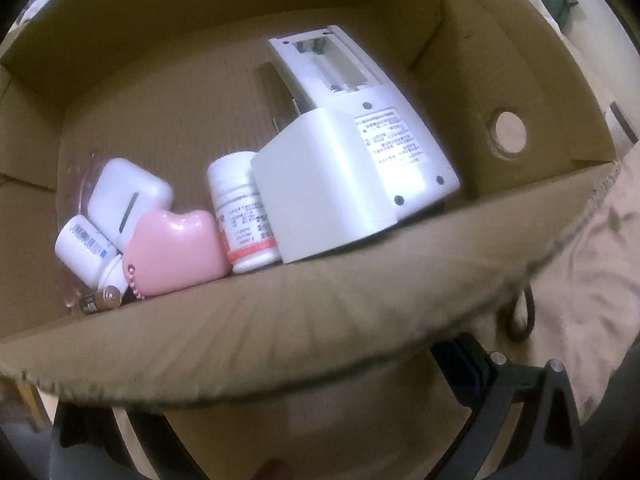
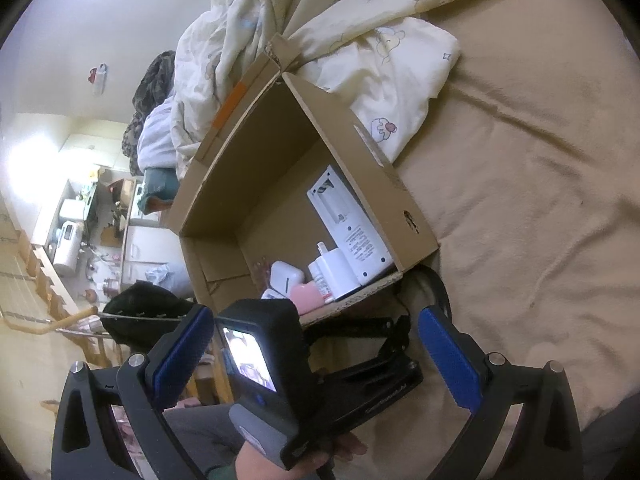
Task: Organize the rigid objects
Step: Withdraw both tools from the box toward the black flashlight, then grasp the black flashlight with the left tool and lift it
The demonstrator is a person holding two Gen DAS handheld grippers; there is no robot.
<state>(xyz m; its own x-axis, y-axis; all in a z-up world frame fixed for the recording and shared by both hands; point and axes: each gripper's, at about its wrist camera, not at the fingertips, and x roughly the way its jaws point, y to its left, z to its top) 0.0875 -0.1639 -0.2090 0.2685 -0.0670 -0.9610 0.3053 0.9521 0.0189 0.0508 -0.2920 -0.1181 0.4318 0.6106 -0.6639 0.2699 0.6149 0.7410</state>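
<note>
Matt corrugated cardboard box holds glossy white plastic bottles and a smooth pink plastic case, on soft tan cloth.

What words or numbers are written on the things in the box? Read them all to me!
Medicine bottle with the red band: only a partial "2" at the start of three stacked number rows reads; the rest is cut off or blurred.
Sticker on the big white device: lines of print, too small to read.
Small white bottle: blue-edged label, too blurred.
Battery: no readable brand.
Cardboard box: no readable print.
</note>
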